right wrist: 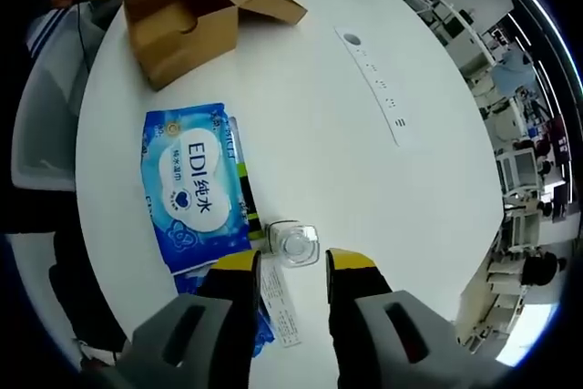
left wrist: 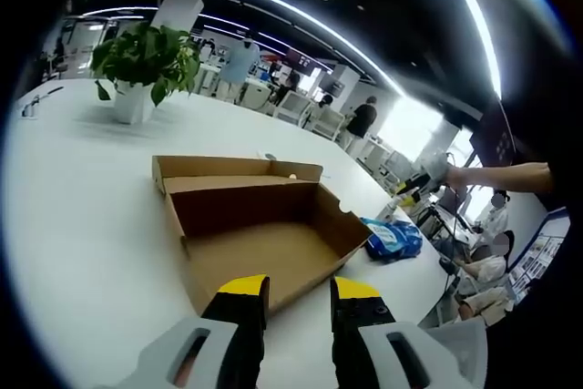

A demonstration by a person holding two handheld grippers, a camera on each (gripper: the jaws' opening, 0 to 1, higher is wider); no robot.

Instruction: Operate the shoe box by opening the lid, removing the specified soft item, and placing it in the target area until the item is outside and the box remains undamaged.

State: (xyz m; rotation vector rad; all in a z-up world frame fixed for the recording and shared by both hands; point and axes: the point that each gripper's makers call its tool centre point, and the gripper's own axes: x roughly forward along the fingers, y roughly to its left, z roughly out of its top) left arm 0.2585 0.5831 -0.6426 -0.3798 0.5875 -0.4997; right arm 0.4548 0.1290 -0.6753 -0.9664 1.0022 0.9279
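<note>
Two grippers, yours. Left gripper (left wrist: 300, 302): fingers apart, empty, hovering at near edge of shoe box (left wrist: 260, 236). Box lid folded back, interior bare, sits on white tabletop (left wrist: 82, 207). Blue wipes pack (right wrist: 194, 186) lies flat outside box, near it. Right gripper (right wrist: 293, 272): fingers apart, empty, just above pack's end. Potted plant (left wrist: 146, 66) stands beyond box.
</note>
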